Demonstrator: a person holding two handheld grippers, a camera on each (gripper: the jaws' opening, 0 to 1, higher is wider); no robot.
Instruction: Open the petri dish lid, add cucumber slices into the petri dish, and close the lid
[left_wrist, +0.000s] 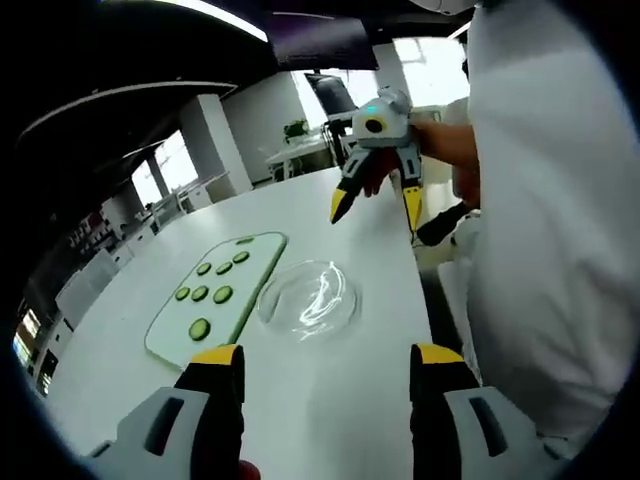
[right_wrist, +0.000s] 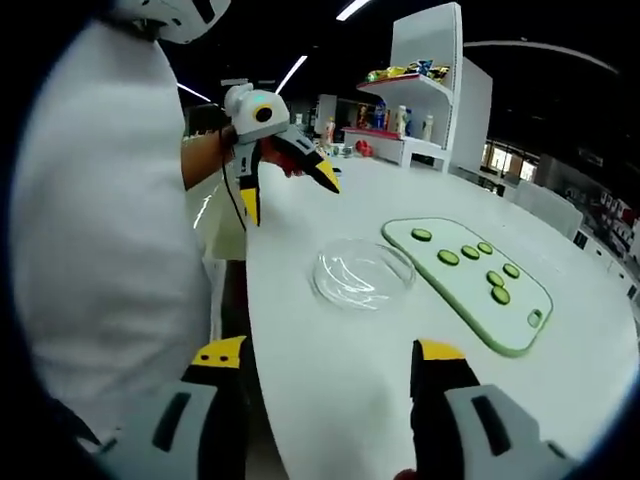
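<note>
- The petri dish (left_wrist: 308, 298) sits lid-on in the middle of the white surface (left_wrist: 340, 400), just beside the cutting board (left_wrist: 215, 295), so slices would have only a short way to travel.
- The cucumber slices (left_wrist: 213, 283) lie spread apart on the board, each easy to pick singly.
- The left tool (left_wrist: 325, 372) and right tool (right_wrist: 330, 372) both hang above the surface with jaws spread and empty, flanking the dish, probably ready to lift the lid.
</note>
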